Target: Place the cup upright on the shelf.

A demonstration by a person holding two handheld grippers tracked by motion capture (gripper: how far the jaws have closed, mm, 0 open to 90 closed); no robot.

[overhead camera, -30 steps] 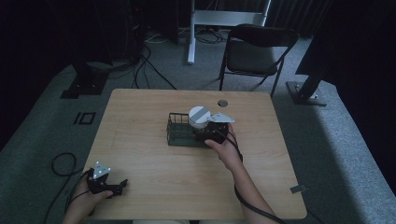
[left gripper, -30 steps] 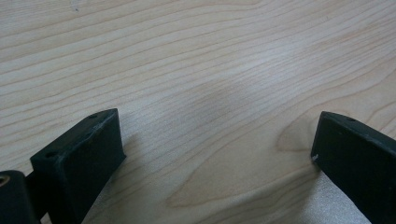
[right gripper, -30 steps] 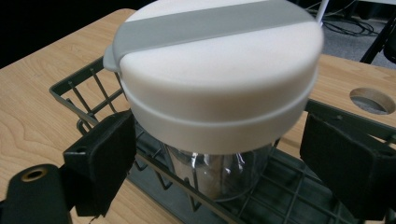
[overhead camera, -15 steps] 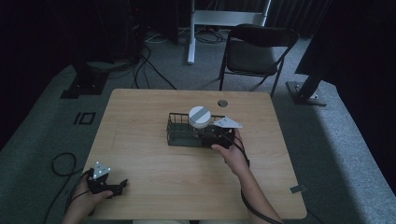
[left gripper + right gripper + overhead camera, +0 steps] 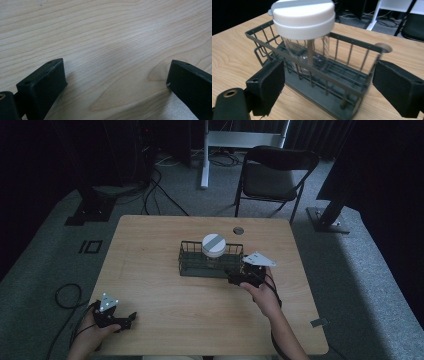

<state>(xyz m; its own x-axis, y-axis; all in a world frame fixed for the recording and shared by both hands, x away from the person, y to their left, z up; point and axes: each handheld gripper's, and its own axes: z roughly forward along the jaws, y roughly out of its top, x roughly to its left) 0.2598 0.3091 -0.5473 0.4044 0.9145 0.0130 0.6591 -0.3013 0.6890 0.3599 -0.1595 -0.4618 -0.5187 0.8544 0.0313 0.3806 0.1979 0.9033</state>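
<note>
— What is the right gripper [image 5: 329,82] doing?

— Its own view shows the jaws spread wide with nothing between them, framing the dark wire basket [image 5: 352,82] just ahead. A clear jar [image 5: 307,53] with a white lid [image 5: 303,17] stands upright inside it.

— And from above?

— The high view places the right gripper [image 5: 239,279] at the basket's [image 5: 192,260] right near corner; I cannot tell whether it touches the wire. The basket sits mid-table, nearer the far edge, with the lid [image 5: 214,244] toward its right half.

— The other claw?

— The left gripper [image 5: 116,317] rests at the table's [image 5: 150,245] near left corner, well apart from the basket. Its own view shows the left gripper [image 5: 116,75] wide open over bare wood grain.
</note>
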